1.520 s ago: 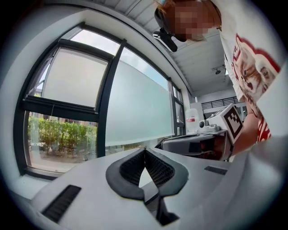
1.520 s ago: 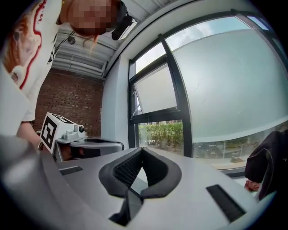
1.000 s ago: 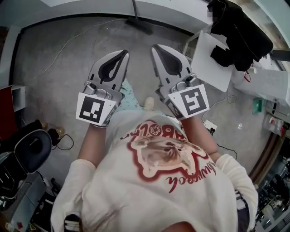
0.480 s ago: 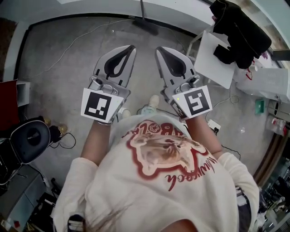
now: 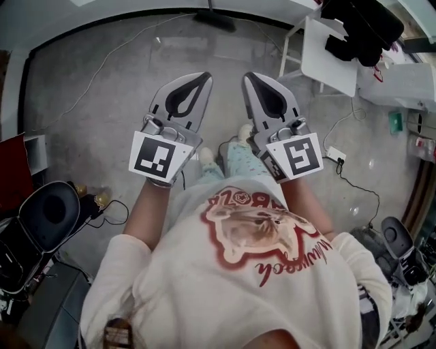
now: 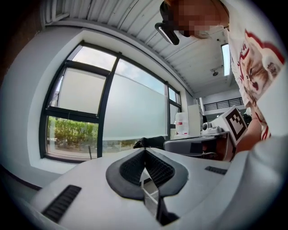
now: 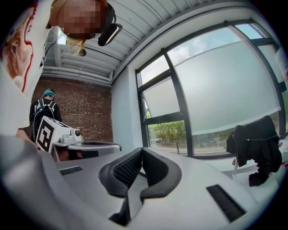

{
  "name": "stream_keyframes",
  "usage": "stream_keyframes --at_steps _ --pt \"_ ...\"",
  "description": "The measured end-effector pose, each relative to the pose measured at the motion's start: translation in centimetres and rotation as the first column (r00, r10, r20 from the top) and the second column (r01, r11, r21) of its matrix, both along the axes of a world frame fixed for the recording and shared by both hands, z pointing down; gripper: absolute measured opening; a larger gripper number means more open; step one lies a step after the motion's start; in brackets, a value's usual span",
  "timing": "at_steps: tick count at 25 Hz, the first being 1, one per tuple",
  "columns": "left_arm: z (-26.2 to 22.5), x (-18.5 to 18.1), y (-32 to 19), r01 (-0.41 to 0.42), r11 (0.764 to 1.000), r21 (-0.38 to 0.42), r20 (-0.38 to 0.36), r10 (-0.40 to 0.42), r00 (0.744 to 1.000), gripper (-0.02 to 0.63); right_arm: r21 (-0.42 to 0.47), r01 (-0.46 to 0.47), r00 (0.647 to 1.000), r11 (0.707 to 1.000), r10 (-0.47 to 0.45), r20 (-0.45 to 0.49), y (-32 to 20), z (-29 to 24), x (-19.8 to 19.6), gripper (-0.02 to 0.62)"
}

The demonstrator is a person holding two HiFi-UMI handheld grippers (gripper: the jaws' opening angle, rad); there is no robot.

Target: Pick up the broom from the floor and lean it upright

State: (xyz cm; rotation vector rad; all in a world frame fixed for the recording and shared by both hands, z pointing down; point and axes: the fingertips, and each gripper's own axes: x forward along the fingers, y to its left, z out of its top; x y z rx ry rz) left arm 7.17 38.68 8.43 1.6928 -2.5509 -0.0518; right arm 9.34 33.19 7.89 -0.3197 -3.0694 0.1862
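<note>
The broom (image 5: 215, 20) shows only in the head view, at the top edge. Its dark head rests on the grey floor by the white wall, and its thin handle runs up out of the picture. My left gripper (image 5: 203, 76) and right gripper (image 5: 249, 76) are held side by side in front of the person's chest, pointing level toward that wall and well short of the broom. Both are shut with nothing between the jaws. In the left gripper view the left gripper (image 6: 144, 151) has its pads meeting at the tips. The right gripper (image 7: 141, 151) looks the same in the right gripper view.
A white table (image 5: 330, 60) with dark clothing (image 5: 361, 24) stands at the back right. A power strip (image 5: 335, 155) and cables lie on the floor to the right. There is a black office chair (image 5: 42, 219) at the left and another chair (image 5: 398, 240) at the right. Large windows fill both gripper views.
The person has taken steps. The wall, broom head and white table have slid up the head view. Both grippers stay shut, side by side and level.
</note>
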Motion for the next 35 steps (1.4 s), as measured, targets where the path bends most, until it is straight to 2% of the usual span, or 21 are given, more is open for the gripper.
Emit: stream_keyframes --at_steps 3,5,13,23,31,35 --pt "-0.2 1.6 -0.4 -0.037 0.999 0.031 -0.007 0.038 0.999 0.020 0.014 -0.009 1.000 1.000 0.009 -0.004 0.4 -0.1 1.6 0.025" --pt "-0.5 2.9 -0.5 -0.051 0.998 0.022 -0.003 0.051 0.999 0.020 0.037 0.003 1.000 0.999 -0.003 -0.004 0.5 -0.3 2.4 0.025" --pt "-3.1 4.4 -0.9 -0.021 0.999 0.044 0.034 0.019 0.999 0.020 0.097 0.035 0.999 0.995 -0.039 0.037 0.1 -2.3 4.2 0.025" --pt "-3.9 7.6 -1.1 0.004 0.999 0.049 0.038 -0.006 0.999 0.020 0.065 0.063 0.994 0.996 -0.069 0.082 0.0 -3.7 6.5 0.025" --pt "-3.5 7.7 -0.3 0.022 1.000 0.015 0.054 -0.022 0.998 0.020 0.067 0.082 0.992 0.994 -0.088 0.095 0.3 -3.9 6.8 0.025" --pt "-5.0 8.0 -0.1 0.025 0.999 0.040 0.075 -0.028 0.997 0.020 0.069 0.087 0.991 0.994 -0.094 0.100 0.5 -4.7 7.1 0.025"
